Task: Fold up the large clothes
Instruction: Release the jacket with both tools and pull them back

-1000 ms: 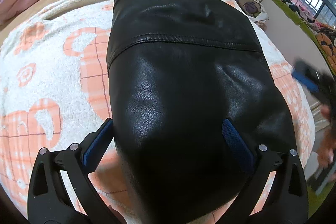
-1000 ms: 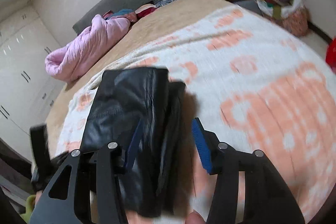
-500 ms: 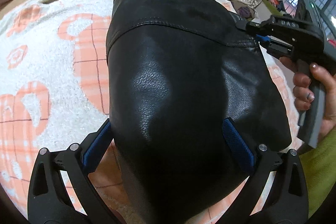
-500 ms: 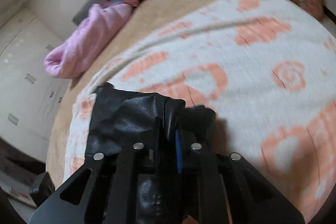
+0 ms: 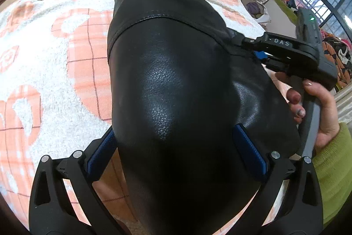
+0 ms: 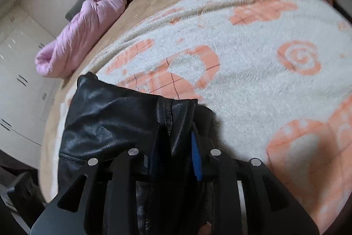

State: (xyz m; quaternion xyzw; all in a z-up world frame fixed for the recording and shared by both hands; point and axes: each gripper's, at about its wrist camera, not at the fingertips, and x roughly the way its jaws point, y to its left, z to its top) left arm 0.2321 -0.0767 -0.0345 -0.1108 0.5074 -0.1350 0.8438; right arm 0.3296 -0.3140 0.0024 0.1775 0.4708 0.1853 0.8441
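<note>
Firmly pinched: black leather garment (image 6: 105,122)

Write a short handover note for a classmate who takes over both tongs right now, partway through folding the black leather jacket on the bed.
Left tongs: open, straddling the near end of the jacket, gripping nothing.
Right tongs: shut on the jacket's right edge, pinching a bunched fold of leather.
The jacket lies on the white and orange blanket, already folded into a narrow, thick bundle.
Done: the jacket is gathered lengthwise.
Left: probably carry the pinched edge over, close the left tongs on the near end if needed, fold once more and flatten.
</note>
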